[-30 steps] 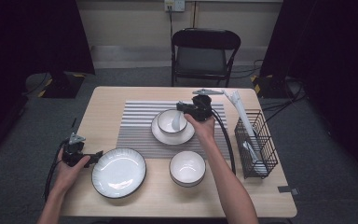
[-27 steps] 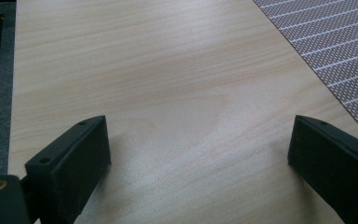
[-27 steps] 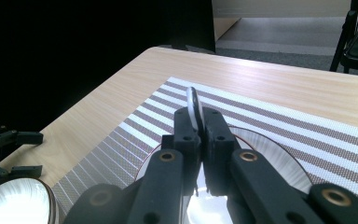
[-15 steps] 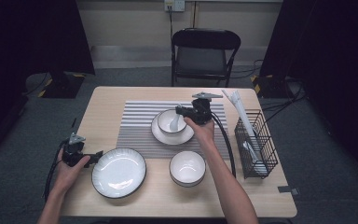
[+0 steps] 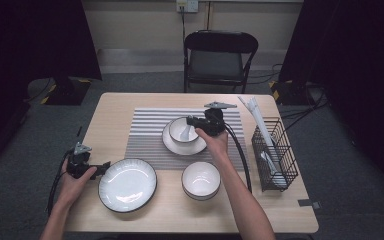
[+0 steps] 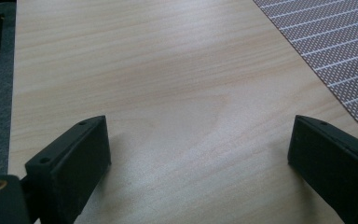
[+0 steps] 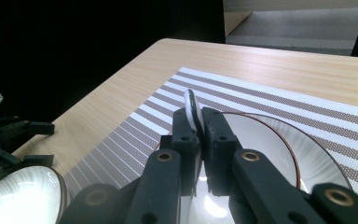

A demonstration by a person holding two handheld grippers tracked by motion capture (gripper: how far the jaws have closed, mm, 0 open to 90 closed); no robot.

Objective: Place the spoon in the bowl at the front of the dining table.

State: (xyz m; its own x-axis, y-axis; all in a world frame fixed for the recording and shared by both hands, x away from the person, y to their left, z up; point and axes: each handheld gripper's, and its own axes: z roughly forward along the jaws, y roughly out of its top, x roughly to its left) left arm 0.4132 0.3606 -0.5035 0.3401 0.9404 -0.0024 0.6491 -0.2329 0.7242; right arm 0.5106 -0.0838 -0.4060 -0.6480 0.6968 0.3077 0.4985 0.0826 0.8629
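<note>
**Right gripper view: spoon pinched over the bowl on the mat**

Right gripper view shows the right gripper [image 7: 196, 126] with its two black jaws pressed onto a white spoon [image 7: 192, 108]; the spoon's end stands up on edge between the jaw tips. Just behind and below the jaws lies a white bowl [image 7: 279, 140] with a brown rim, and the spoon's lower part runs down toward its inside, hidden there by the jaws.

From the high view, the right gripper [image 5: 196, 121] sits at the right edge of that bowl [image 5: 179, 126], with the spoon [image 5: 184, 133] lying inside it. The bowl stands on a saucer [image 5: 172, 144], and the saucer rests on the striped mat [image 5: 147, 135].

Taking the mat as the landmark: a second, empty bowl [image 5: 200, 179] stands on the bare table [image 5: 290, 210] just off the mat's near edge, toward its right end. A plate [image 5: 127, 184] lies off the mat's near left corner. A black wire basket [image 5: 275, 155] stands to the right of the mat, with white utensils sticking up out of it. A black chair [image 5: 219, 56] stands on the floor beyond the mat's far side.

The left gripper [image 5: 102, 166] lies low on the table left of the mat's near corner, its tip just at the plate's left rim. In the left gripper view its jaws are spread wide, with bare wood between them and a corner of the mat [image 6: 335, 42] at the upper right.
</note>
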